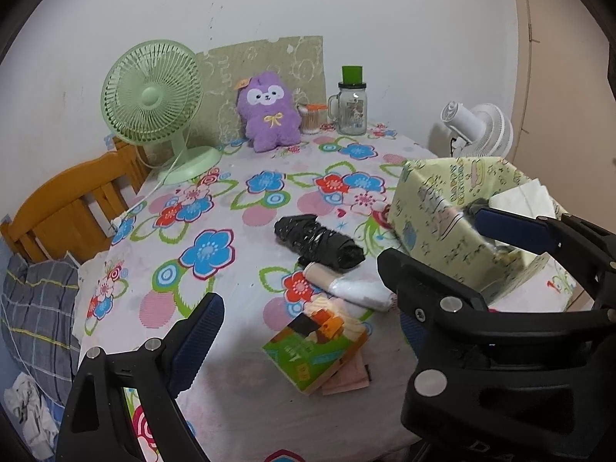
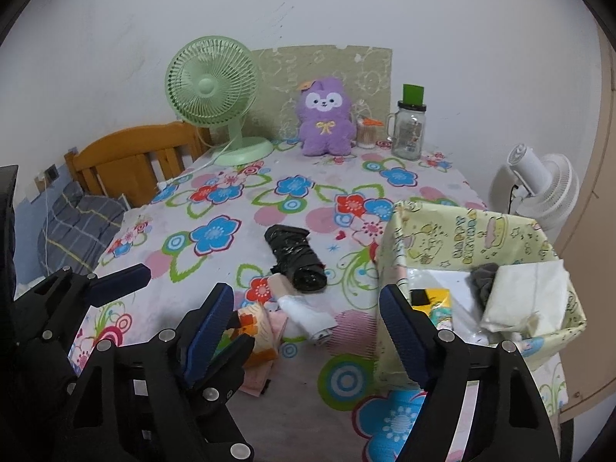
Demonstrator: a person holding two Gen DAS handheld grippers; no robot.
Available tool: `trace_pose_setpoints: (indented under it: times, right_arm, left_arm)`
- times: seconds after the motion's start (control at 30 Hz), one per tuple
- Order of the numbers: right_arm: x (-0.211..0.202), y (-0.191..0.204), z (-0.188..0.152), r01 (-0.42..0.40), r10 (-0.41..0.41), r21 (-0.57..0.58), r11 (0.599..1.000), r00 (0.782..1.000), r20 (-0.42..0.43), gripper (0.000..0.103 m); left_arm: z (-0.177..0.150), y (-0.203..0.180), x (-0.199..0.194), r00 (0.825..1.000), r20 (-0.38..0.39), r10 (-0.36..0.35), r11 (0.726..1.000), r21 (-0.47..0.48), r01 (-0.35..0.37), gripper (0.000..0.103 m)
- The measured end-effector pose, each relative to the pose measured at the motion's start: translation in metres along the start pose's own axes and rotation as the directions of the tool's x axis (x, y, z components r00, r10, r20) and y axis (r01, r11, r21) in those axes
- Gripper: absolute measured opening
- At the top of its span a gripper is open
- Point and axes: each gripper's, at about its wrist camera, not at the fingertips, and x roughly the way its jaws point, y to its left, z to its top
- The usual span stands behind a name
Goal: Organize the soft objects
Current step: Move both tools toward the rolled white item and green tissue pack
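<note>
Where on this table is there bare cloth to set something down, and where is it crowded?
Free: the wide stretch between the green fan and the black roll. Crowded: the near edge, where the roll, white roll and green packet cluster beside the box.

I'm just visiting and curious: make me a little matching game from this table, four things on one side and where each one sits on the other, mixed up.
Things:
1. fluffy purple plush toy
2. black crinkled plastic roll
3. folded white tissue pack
4. pale green desk fan

Places:
A. inside the yellow-green patterned box
B. far left, beside the wooden bed frame
C. middle of the flowered tablecloth
D. at the back, left of the clear glass mug jar

Pairs: 1-D, 2-C, 3-A, 4-B
</note>
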Motion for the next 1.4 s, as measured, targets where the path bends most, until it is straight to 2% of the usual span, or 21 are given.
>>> trace_pose_setpoints:
  times: [0.3, 0.5, 0.67, 0.83, 0.9, 0.97, 1.4]
  right_arm:
    - [0.021, 0.007, -0.007, -0.008, 0.007, -0.005, 1.0, 0.999, -0.041, 0.08]
    - [0.036, 0.011, -0.012, -0.008, 0.007, -0.01, 1.0, 0.997, -0.077, 0.075]
    - [0.047, 0.016, -0.014, 0.047, -0.051, -0.042, 0.998, 0.995, -0.084, 0.073]
    - [0.05, 0.019, -0.013, 0.061, -0.066, -0.059, 0.996, 0.994, -0.083, 0.072]
    - [0.05, 0.021, -0.012, 0.056, -0.062, -0.063, 0.996, 0.995, -0.082, 0.071]
    - [0.051, 0.023, -0.01, 0.047, -0.053, -0.069, 0.997, 0.995, -0.083, 0.065]
    - [0.078, 0.028, -0.011, -0.003, -0.005, -0.052, 0.999, 0.989, -0.151, 0.06]
  left_arm:
    - [-0.01, 0.015, 0.017, 0.999, -0.041, -0.003, 1.0, -0.028, 0.002, 0.094]
    - [-0.017, 0.02, 0.03, 0.997, -0.074, -0.009, 0.999, -0.044, 0.005, 0.094]
    - [-0.023, 0.025, 0.041, 0.995, -0.102, -0.014, 0.998, -0.058, 0.009, 0.094]
    - [-0.026, 0.031, 0.052, 0.992, -0.129, -0.018, 0.997, -0.08, 0.007, 0.094]
    - [-0.026, 0.033, 0.054, 0.991, -0.131, -0.022, 0.996, -0.086, 0.011, 0.094]
    - [-0.026, 0.034, 0.054, 0.991, -0.132, -0.023, 0.996, -0.087, 0.012, 0.094]
    - [-0.029, 0.036, 0.063, 0.987, -0.153, -0.046, 0.996, -0.086, 0.033, 0.094]
